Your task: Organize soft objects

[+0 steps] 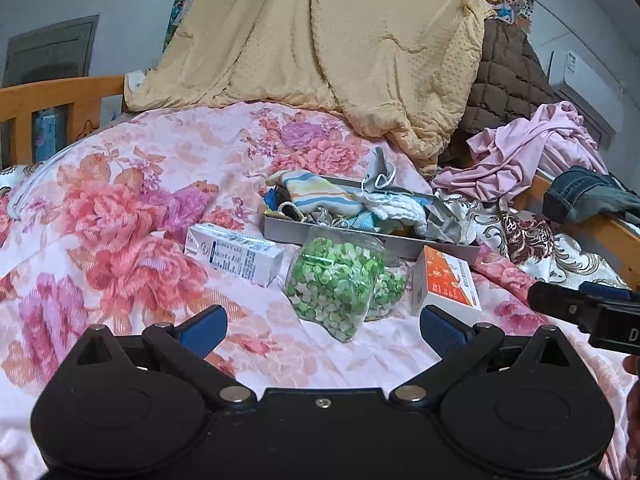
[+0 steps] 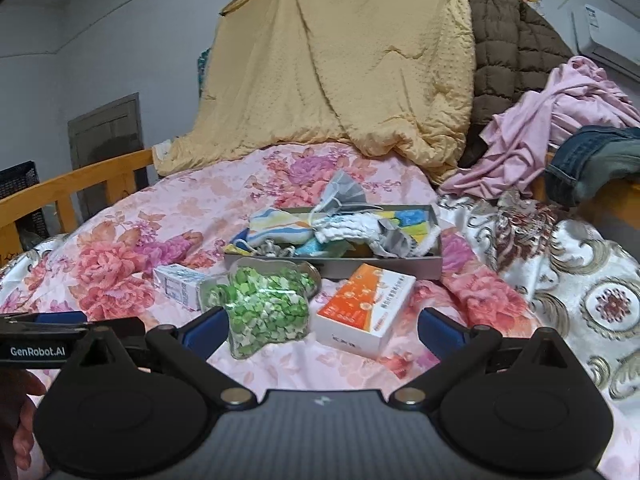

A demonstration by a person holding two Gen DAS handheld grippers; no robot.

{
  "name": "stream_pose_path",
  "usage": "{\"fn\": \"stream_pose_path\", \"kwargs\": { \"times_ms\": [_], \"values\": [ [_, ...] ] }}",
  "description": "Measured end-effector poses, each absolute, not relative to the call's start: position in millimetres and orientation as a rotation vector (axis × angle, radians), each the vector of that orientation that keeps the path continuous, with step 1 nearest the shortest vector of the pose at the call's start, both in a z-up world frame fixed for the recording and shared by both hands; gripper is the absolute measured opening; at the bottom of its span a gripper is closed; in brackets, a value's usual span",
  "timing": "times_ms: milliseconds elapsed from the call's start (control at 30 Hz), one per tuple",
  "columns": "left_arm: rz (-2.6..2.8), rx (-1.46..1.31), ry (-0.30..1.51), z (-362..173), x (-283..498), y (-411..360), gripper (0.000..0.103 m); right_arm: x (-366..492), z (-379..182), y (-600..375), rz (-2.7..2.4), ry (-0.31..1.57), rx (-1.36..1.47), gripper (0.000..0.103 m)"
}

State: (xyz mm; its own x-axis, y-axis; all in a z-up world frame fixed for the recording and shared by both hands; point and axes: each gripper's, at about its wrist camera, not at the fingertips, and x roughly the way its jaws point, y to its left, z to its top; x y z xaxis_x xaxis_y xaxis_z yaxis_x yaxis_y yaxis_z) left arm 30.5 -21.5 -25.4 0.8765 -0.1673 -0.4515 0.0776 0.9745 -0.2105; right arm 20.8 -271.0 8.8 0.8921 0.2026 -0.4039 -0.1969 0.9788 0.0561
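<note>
A grey tray (image 1: 280, 229) (image 2: 434, 268) sits on the floral bedspread, filled with soft items: a striped cloth (image 1: 316, 196) (image 2: 276, 229), a white sock (image 1: 396, 206) (image 2: 352, 226) and a grey face mask (image 1: 380, 170) (image 2: 344, 192). In front of it lie a clear star-shaped jar of green pieces (image 1: 340, 284) (image 2: 268, 308), a white carton (image 1: 236, 254) (image 2: 178, 280) and an orange-white box (image 1: 450, 282) (image 2: 366, 306). My left gripper (image 1: 322, 332) is open and empty before the jar. My right gripper (image 2: 322, 330) is open and empty before the jar and box.
A yellow quilt (image 1: 320, 40) (image 2: 340, 60) and brown quilted blanket (image 1: 504, 76) hang at the back. Pink clothes (image 1: 532, 144) (image 2: 552, 120) and jeans (image 1: 588, 196) (image 2: 592, 160) lie at right. A wooden bed rail (image 1: 60, 96) runs at left.
</note>
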Motion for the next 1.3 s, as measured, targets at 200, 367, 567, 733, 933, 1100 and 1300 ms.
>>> {"fn": "stream_pose_path", "kwargs": {
  "times_ms": [200,367,567,733,933,1100,1300],
  "values": [
    [-0.104,-0.209,0.484,-29,27,-28,0.102,10,2,-270,0.17,0.448,0.004,0.103],
    [-0.1,-0.184,0.464,-28,14,-33,0.102,0,5,-275,0.135,0.433,0.028,0.103],
    [-0.094,-0.204,0.442,-26,-2,-34,0.102,-7,3,-282,0.099,0.435,0.046,0.103],
    [-0.099,-0.188,0.419,-20,-9,-33,0.102,-13,1,-284,0.083,0.427,0.04,0.103],
    [-0.053,-0.155,0.418,-18,-10,-32,0.102,-13,-2,-282,0.086,0.437,0.018,0.103],
    [-0.027,-0.184,0.423,-20,-10,-26,0.102,-12,-4,-281,0.092,0.44,0.021,0.103],
    [-0.021,-0.18,0.425,-22,-14,-27,0.102,-9,-7,-281,0.08,0.44,0.019,0.103]
  ]
}}
